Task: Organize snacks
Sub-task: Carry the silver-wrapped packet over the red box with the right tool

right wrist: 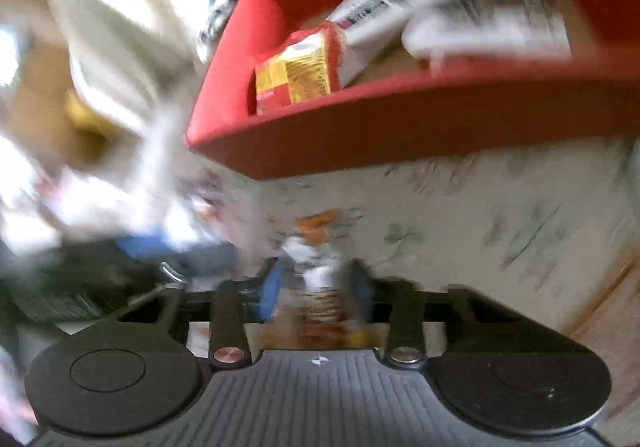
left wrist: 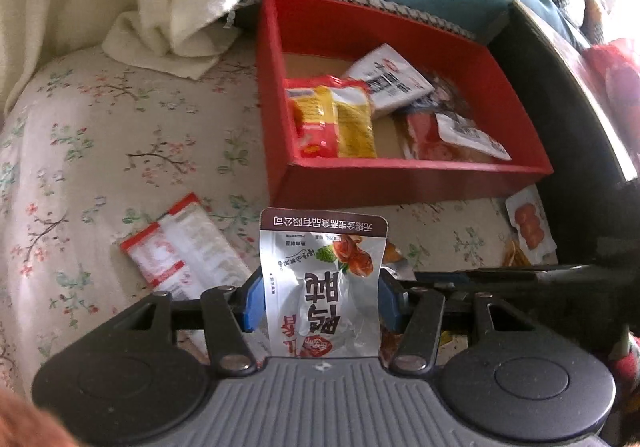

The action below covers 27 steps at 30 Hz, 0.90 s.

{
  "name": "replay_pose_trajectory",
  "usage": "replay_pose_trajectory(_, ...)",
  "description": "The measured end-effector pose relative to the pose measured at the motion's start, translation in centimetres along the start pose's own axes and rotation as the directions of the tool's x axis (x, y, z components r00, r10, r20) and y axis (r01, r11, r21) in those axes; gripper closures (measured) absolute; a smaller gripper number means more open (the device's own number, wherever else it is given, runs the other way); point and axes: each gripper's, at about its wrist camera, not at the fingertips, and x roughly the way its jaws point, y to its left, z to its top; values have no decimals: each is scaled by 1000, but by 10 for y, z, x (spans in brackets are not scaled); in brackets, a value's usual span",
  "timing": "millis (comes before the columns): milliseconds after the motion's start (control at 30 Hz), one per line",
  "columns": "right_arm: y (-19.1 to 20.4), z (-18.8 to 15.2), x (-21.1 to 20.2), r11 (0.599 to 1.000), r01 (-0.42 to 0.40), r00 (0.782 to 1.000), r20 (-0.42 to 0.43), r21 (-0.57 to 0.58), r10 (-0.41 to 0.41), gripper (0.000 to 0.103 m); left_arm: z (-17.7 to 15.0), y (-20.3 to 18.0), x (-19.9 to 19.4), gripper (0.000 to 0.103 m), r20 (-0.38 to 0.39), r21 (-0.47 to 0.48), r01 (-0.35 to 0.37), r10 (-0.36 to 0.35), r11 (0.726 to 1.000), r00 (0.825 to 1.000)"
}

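Fingers of the left gripper pinch a silver snack pouch near the red box. Some packets are inside it; a white-and-red packet waits outside. Right gripper is blurry, so its grip is unclear.

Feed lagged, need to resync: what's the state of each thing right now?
Left gripper: shut on silver snack pouch.
Right gripper: blurred, packet between fingers, grip unclear.
Red box: open, several snack packs inside.
Red-and-white packet: lying loose on floral cover.
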Motion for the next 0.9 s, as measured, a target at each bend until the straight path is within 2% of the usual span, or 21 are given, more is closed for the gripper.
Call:
replay_pose_trajectory(67, 31, -4, 4, 974, 135, 991, 9, -183, -136, 52, 0, 9, -4, 55, 12, -26, -12, 12, 1000, 1000)
replay_pose_trajectory(133, 49, -10, 12, 950, 179, 983, 10, -254, -183, 52, 0, 17, -6, 55, 19, -52, -21, 22, 998, 1000)
replay_pose_trajectory(167, 53, -10, 12, 946, 185, 982, 9, -265, -189, 55, 1, 20, -7, 55, 20, -61, -26, 27, 998, 999)
replay_pose_trajectory(200, 48, -6, 9, 962, 155, 987, -2, -224, -159, 65, 1, 21, -8, 55, 23, -68, -27, 28, 997, 999)
replay_pose_trajectory(233, 38, -1, 5, 983, 105, 994, -17, -150, -109, 70, 1, 22, -9, 55, 26, -71, -24, 26, 997, 999)
replay_pose_trajectory(267, 28, 3, 0, 994, 69, 997, -20, -83, -71, 70, 1, 23, -11, 55, 31, -70, -20, 22, 997, 999)
replay_pose_trajectory(300, 23, 2, -3, 995, 74, 997, -8, -64, -75, 69, 1, 23, -13, 55, 37, -70, -15, 17, 997, 999)
replay_pose_trajectory(333, 20, -3, -7, 994, 93, 996, -3, -64, -94, 69, 2, 24, -15, 55, 42, -72, -9, 12, 997, 999)
replay_pose_trajectory(400, 21, -7, -9, 995, 76, 997, -16, -63, -78, 70, 4, 24, -17, 55, 49, -76, 2, 2, 997, 999)
replay_pose_trajectory(467, 33, -14, -9, 988, 102, 994, -15, -118, -104, 70, 5, 22, -20, 55, 59, -73, 6, -1, 997, 998)
replay_pose_trajectory(533, 32, -15, -11, 992, 80, 997, -12, -94, -81, 70, 5, 20, -22, 55, 63, -69, 11, -7, 998, 998)
replay_pose_trajectory(667, 28, -13, -42, 997, 56, 996, 66, -54, -52, 70, 5, 18, -28, 55, 83, -62, 20, -14, 998, 996)
replay_pose_trajectory(800, 15, -1, -77, 1000, 12, 986, 169, -4, -11, 70, 9, 14, -37, 55, 113, -58, 46, -39, 997, 993)
replay_pose_trajectory(900, 5, 11, -90, 999, 31, 976, 216, 19, -35, 70, 18, 1, -40, 55, 143, -34, 45, -40, 998, 989)
